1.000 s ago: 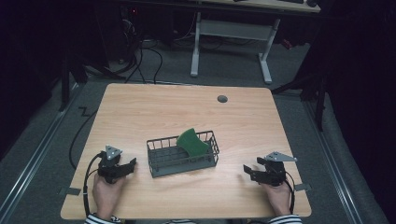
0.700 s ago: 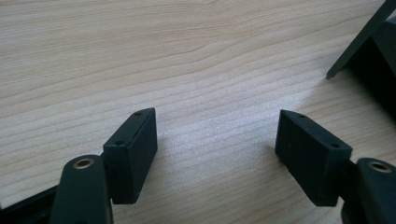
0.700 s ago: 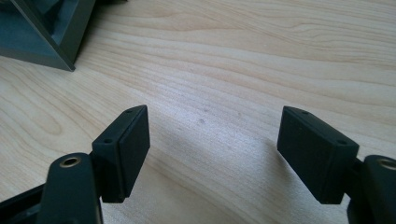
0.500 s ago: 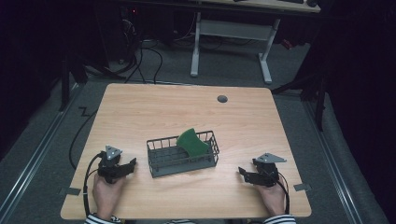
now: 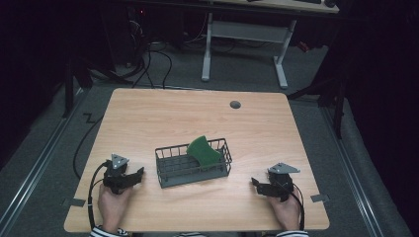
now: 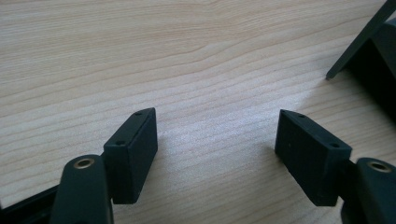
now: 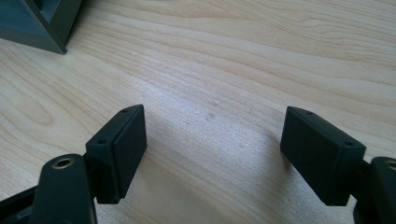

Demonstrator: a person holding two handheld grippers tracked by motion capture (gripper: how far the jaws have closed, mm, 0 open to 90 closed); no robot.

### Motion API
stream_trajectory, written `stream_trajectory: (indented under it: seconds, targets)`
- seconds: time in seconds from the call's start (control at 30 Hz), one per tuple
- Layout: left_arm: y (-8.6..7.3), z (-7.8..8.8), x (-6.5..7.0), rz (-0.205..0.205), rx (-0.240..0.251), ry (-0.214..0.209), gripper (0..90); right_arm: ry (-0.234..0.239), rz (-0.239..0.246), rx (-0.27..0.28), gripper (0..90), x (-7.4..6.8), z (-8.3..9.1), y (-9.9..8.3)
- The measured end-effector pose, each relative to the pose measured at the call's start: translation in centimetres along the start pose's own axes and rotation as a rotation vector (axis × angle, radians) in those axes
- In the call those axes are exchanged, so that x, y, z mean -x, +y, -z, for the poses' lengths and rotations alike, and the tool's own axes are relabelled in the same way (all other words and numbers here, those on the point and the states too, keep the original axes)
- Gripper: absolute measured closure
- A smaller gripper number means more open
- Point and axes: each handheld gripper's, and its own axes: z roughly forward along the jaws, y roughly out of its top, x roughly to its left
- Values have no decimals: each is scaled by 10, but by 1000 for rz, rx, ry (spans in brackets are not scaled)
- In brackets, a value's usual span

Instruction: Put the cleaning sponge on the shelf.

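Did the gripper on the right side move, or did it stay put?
Yes. The right gripper slid a little leftward, toward the wire basket, and slightly nearer the table's front edge.

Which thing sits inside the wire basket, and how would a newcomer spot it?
On the light wooden table, midway between the two hands, stands a dark grey wire basket. A flat green curved piece leans at its right end, the table's single brightly coloured thing.

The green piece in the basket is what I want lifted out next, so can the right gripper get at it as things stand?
Probably yes. The green piece leans in the right half of the open-topped wire basket, poking above its rim. The right gripper sits open on the table, nothing between them.
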Motion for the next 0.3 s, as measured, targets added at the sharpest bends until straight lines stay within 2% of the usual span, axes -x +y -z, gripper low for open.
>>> stream_trajectory:
  seconds: [0.3]
  targets:
    - [0, 0, 1, -2, -3, 2, 310, 1, 0, 0, 225, 0, 0, 0]
